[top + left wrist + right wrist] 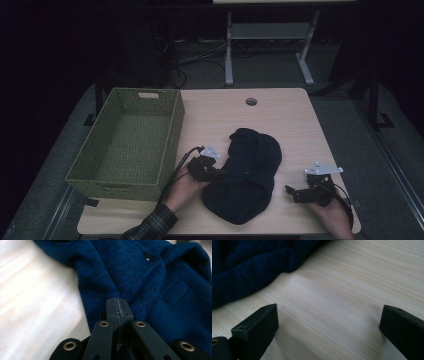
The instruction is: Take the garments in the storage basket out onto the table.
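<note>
I cannot tell whether the closed left gripper (117, 307) pinches the blue cardigan (150, 285); frame edges crop the garment, and my right gripper (328, 320) too.

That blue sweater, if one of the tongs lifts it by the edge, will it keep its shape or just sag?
The sweater would probably sag: it lies in soft folds. Its knit looks grippy rather than slippery. It likely drags, not slides, across the table.

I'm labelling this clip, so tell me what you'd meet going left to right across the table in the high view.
Green woven basket → left gripper, at the garment's left edge → dark blue knitted garment → bare stretch of table → right gripper, jaws apart over the wood.
</note>
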